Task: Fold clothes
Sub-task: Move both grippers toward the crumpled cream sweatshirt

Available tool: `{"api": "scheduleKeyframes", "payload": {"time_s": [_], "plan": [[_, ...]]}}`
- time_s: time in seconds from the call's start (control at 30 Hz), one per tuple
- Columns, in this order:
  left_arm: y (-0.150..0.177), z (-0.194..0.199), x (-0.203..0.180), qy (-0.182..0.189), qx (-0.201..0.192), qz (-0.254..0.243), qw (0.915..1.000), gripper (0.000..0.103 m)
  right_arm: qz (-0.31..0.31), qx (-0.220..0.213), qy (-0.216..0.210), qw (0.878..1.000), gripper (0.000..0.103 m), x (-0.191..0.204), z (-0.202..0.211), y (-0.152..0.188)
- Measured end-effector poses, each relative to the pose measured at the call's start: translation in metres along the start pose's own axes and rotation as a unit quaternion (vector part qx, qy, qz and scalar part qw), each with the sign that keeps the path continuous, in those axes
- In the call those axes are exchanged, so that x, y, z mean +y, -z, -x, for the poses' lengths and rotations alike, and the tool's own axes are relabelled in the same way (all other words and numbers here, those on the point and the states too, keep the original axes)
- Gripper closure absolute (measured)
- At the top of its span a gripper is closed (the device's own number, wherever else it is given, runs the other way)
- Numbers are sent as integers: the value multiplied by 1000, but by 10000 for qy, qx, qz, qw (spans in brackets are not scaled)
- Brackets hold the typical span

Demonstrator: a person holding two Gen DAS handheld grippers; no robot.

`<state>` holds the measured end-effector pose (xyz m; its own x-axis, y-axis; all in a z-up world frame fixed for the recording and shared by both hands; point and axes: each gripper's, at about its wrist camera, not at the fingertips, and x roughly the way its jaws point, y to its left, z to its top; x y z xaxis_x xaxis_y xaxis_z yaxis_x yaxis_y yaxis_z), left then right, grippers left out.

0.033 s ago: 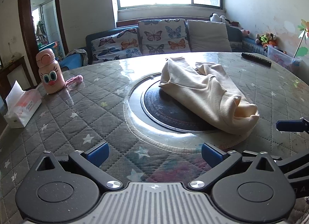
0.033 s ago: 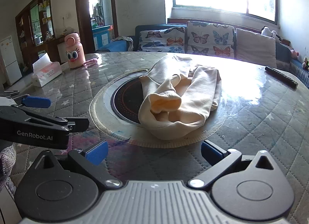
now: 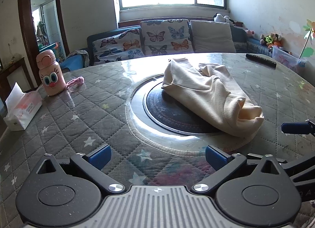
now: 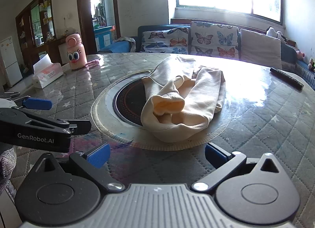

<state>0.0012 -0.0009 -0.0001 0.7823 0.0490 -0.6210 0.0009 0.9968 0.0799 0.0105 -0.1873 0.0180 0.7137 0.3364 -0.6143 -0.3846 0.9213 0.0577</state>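
Left wrist view: the left gripper [image 3: 156, 156] is held low over the table [image 3: 59, 129], its fingers [image 3: 99, 155] spread wide with nothing between them. The cream garment [image 3: 208, 94] is seen at about 1 o'clock, bunched in a loose roll, partly on the dark round plate [image 3: 169, 113] at the table's middle. A tissue box [image 3: 21, 109] with a sheet standing out is placed at 10 o'clock, beside a pink bottle [image 3: 51, 74].

Right wrist view: the right gripper [image 4: 156, 154] is also wide open and empty, probably kept back to face the garment [image 4: 183, 102] at 12 o'clock. It is not laid flat; whether it is half folded or only dropped cannot be told.
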Motion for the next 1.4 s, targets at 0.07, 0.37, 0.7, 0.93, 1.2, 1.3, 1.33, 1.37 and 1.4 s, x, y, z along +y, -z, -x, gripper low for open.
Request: {"api": "scheduleKeyframes", "payload": {"time_s": [0.07,0.37,0.7,0.93,1.2,1.3,1.33,1.37,1.4], "plan": [[-1,-1,-1,-12,11,-17,10000,0,14,-25,10,10000,0,0,1,0],[-6,-7,-8,47,19,-65,10000,0,-13,1,-10,10000,0,-4,-2,0],[-14,-13,-12,149,46,-186,9997,0,-124,124,-23,9998,0,-9,-5,-4],[-17,-17,-10,154,60,-208,9996,0,-210,182,-48,9996,0,-13,-9,-6],[-21,-22,-6,105,48,-219,9997,0,-171,200,-59,9996,0,-16,-12,-13],[-25,-24,-3,81,26,-210,9997,0,-160,196,-66,9997,0,-17,-12,-17],[-25,-24,-3,85,21,-205,9998,0,-156,195,-69,9997,0,-17,-13,-18],[-26,-25,-3,89,18,-209,9997,0,-152,193,-71,9997,0,-18,-13,-19],[-27,-25,-3,94,14,-213,9997,0,-148,192,-74,9997,0,-18,-13,-20]]}}
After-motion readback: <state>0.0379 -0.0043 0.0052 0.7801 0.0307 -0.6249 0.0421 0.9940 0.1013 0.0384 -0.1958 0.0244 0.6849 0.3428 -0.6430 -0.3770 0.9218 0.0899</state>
